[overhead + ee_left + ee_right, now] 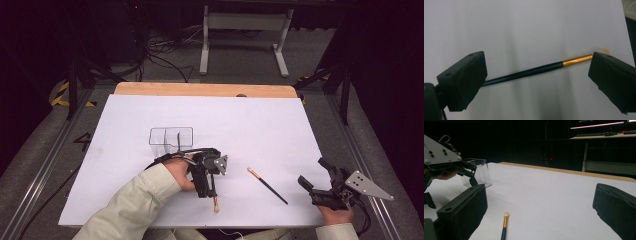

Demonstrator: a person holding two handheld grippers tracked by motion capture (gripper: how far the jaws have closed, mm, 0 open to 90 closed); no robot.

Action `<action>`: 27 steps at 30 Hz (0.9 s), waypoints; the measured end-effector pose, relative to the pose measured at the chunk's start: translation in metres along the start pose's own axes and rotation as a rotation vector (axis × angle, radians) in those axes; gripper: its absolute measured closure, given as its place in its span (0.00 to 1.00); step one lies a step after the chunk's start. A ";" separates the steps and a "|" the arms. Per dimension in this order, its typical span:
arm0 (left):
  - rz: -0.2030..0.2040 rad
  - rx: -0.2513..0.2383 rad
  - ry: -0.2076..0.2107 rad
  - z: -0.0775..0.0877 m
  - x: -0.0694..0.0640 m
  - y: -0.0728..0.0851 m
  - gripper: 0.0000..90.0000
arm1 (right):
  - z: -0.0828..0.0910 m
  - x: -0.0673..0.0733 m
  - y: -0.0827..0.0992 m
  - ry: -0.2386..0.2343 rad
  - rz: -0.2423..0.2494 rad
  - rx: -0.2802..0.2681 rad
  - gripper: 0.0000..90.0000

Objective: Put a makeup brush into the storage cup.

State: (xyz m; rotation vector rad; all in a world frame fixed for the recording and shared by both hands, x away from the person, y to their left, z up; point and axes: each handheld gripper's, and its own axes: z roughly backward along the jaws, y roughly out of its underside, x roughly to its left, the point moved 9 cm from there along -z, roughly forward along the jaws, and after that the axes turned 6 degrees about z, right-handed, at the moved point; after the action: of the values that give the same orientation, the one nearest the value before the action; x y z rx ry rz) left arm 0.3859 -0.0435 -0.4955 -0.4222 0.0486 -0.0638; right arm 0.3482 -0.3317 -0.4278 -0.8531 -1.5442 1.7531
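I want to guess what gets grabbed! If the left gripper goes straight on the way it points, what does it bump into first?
The left gripper is open, aimed down at the black brush lying on the white table between its jaws. It would likely meet that handle first.

Dark room — grey floor [310,50]

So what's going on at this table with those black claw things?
A person holds a two-jaw gripper in each hand over a white table. The left gripper is lowered with its jaws open on either side of a black makeup brush with a gold ferrule, not yet clamped. The right gripper waits open near the table's right edge. A second brush lies between the two grippers, and a clear divided organizer stands behind the left hand.
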 end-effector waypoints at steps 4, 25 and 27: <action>0.010 0.006 0.013 -0.004 0.000 0.001 0.03 | 0.002 0.000 0.000 0.002 -0.001 -0.001 0.00; -0.001 0.059 0.045 -0.018 -0.001 0.006 0.03 | 0.002 0.000 0.000 0.001 -0.005 -0.005 0.00; -0.002 0.062 0.043 -0.019 -0.001 0.006 0.03 | 0.002 0.000 0.000 -0.010 -0.019 -0.004 0.00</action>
State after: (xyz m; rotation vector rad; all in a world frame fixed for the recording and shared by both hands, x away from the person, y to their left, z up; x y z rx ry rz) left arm 0.3842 -0.0456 -0.5150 -0.3585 0.0886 -0.0759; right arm 0.3463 -0.3326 -0.4276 -0.8306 -1.5580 1.7430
